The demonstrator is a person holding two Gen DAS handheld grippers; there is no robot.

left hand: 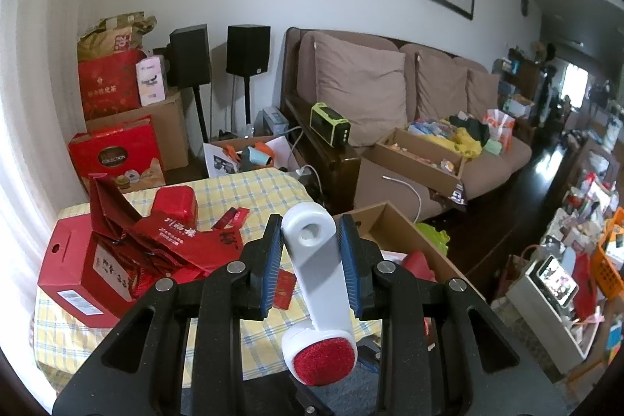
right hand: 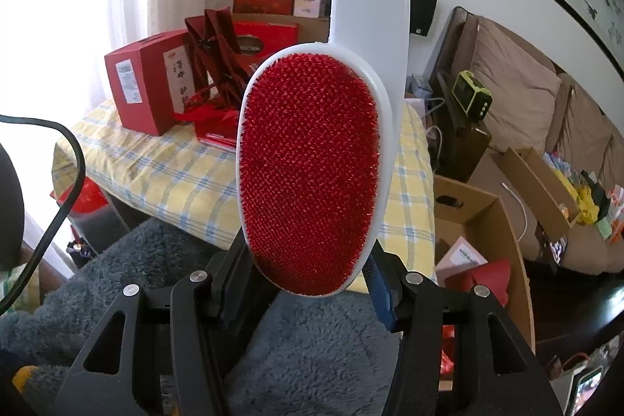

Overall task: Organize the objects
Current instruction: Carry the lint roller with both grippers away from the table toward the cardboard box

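Both grippers are on the same lint brush right now. The left gripper has its blue pads clamped on the white handle of the brush, near the end with the hang hole. The right gripper sits at the other end with its jaws either side of the red bristle head; looks like it's pinching the head's edges, but the contact is hidden behind the head, so I can't tell for sure.

The brush's long axis runs straight from 1 gripper to the other, handle end pointing away toward the table.

That table has a yellow check cloth and a pile of red boxes. An open cardboard box sits just right of it and lower, probably the drop spot. Beyond that there's a brown sofa and lots of clutter.
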